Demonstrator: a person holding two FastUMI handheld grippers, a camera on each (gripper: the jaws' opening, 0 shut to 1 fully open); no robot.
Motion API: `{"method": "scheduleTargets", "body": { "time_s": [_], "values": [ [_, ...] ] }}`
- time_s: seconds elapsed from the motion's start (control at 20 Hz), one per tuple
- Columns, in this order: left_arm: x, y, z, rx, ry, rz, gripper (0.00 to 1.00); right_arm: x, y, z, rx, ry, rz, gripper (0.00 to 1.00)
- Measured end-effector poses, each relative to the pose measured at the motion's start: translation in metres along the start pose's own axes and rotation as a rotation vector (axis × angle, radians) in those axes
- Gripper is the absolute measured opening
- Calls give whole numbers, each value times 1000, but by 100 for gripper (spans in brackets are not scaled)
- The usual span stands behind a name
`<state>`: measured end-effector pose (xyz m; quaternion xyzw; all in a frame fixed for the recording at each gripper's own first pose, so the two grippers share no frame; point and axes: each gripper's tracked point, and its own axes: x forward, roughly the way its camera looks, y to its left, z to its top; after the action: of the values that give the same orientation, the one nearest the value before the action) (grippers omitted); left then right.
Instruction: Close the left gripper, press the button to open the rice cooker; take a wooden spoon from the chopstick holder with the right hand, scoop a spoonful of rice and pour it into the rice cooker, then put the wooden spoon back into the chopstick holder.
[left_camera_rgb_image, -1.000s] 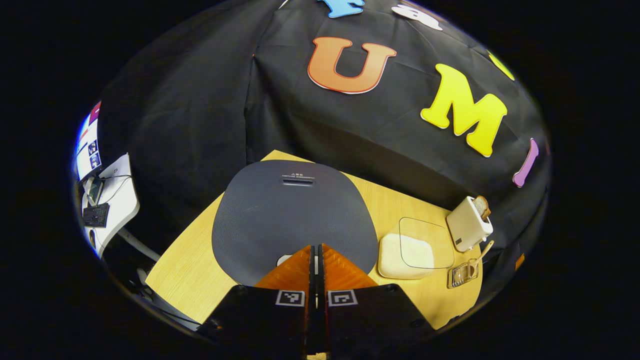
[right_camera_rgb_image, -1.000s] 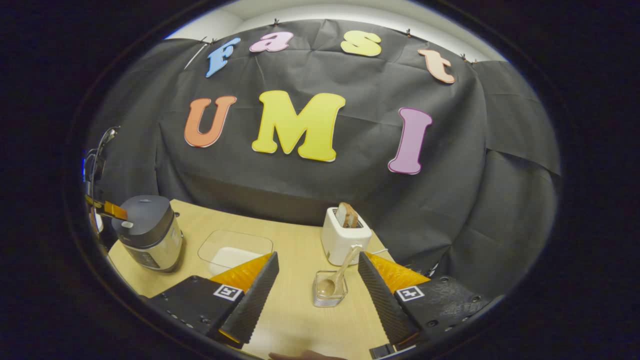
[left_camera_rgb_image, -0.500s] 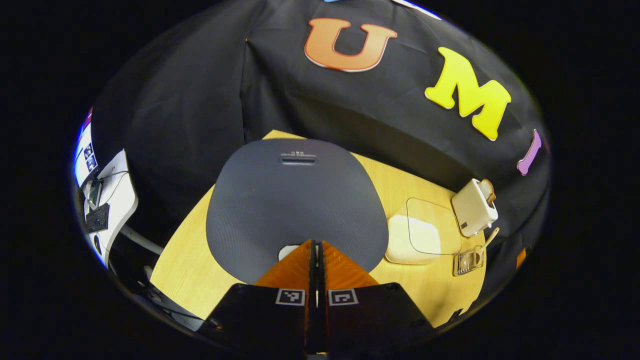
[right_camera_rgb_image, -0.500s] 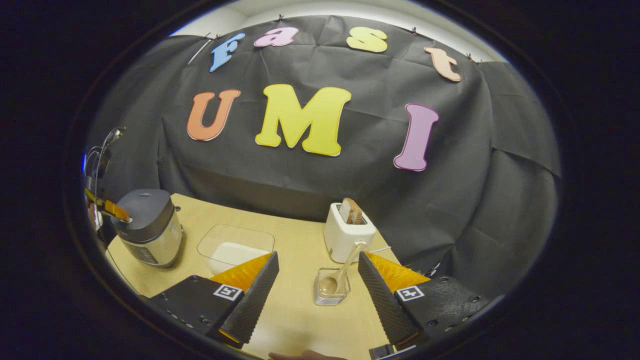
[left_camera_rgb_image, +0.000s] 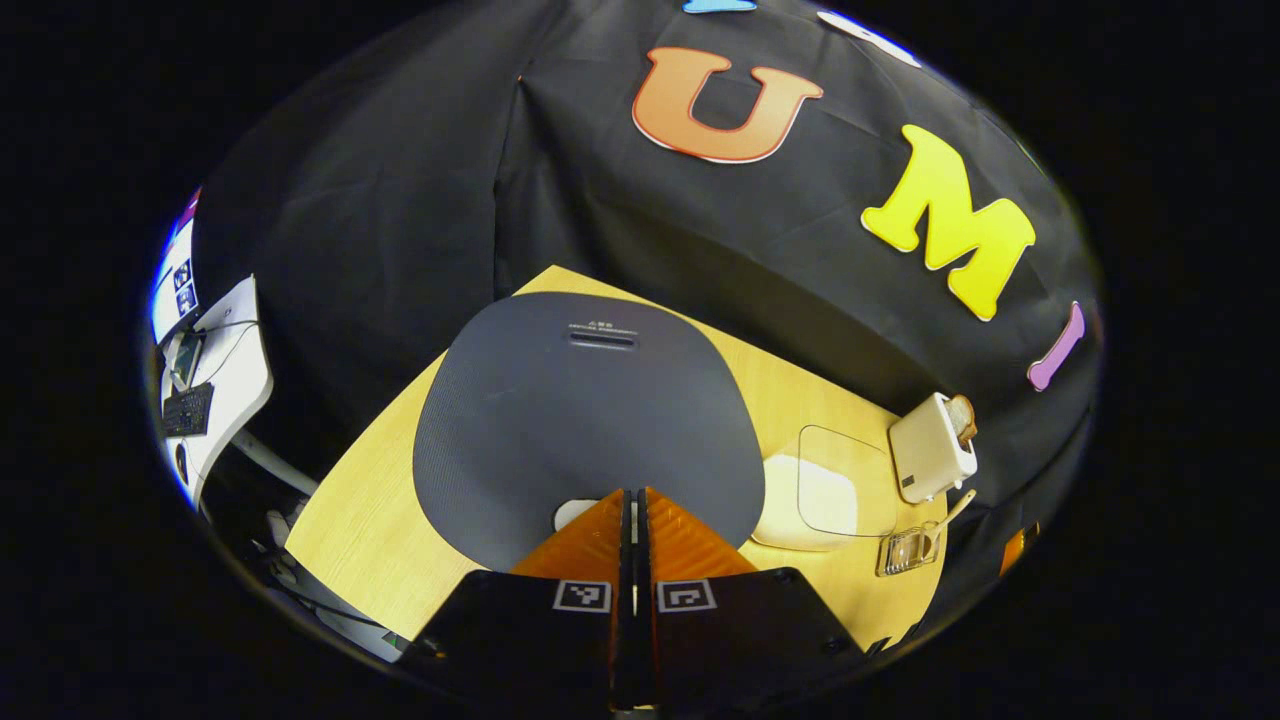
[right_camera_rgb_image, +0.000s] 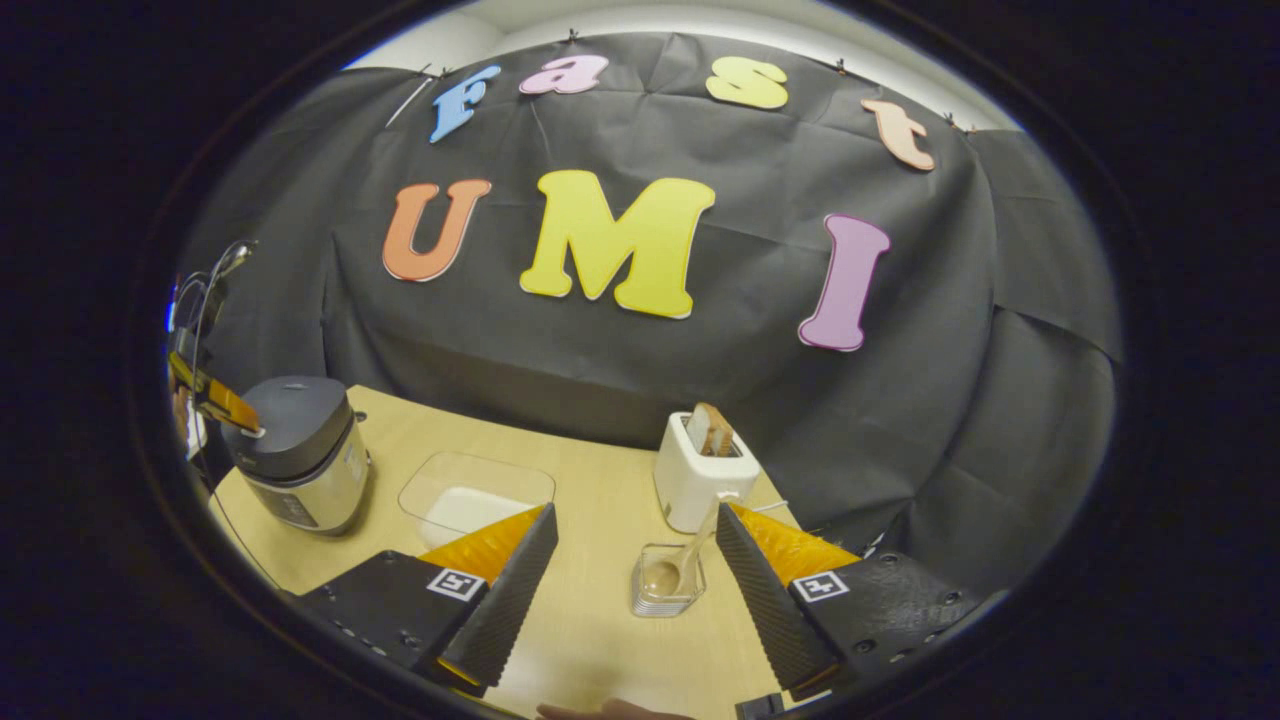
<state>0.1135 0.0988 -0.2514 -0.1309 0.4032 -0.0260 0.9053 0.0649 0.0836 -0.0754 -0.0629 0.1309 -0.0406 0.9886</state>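
Note:
The rice cooker (left_camera_rgb_image: 590, 420) has a dark grey lid, which is down. My left gripper (left_camera_rgb_image: 633, 492) is shut with nothing in it, its tips resting right at the white button (left_camera_rgb_image: 570, 514) on the lid's near edge. In the right gripper view the cooker (right_camera_rgb_image: 300, 455) stands at the far left with that left gripper (right_camera_rgb_image: 225, 405) touching its top. My right gripper (right_camera_rgb_image: 633, 520) is open, low over the table. The clear chopstick holder (right_camera_rgb_image: 668, 580) stands between its fingers, a little ahead, with the wooden spoon (right_camera_rgb_image: 690, 555) leaning in it.
A clear container of white rice (right_camera_rgb_image: 475, 495) sits between cooker and holder. A white toaster (right_camera_rgb_image: 700, 470) with bread stands just behind the holder. The wooden table (right_camera_rgb_image: 600, 480) ends at the black cloth wall. A desk with a screen (left_camera_rgb_image: 200, 360) is off to the left.
The left gripper has drawn back slightly from the lid while its tips stay at the button; the lid remains down. The right gripper has barely shifted and stays open.

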Motion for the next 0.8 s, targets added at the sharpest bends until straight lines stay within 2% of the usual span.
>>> {"method": "scheduleTargets", "body": {
  "time_s": [0.15, 0.3, 0.45, 0.8],
  "values": [
    [-31, -9, 48, 22, -133, -13, 3, -2, -1, -1, -2, -6, 3, 97],
    [-62, -20, 86, -33, -229, -33, 3, -4, -3, -8, 13, 11, 2, 94],
    [-76, -15, 89, -67, -238, -29, 3, -7, -5, -8, 31, 18, -1, 95],
    [-78, -8, 71, -39, -237, -39, 12, -15, -3, -10, 15, 19, -17, 95]
  ]
}}
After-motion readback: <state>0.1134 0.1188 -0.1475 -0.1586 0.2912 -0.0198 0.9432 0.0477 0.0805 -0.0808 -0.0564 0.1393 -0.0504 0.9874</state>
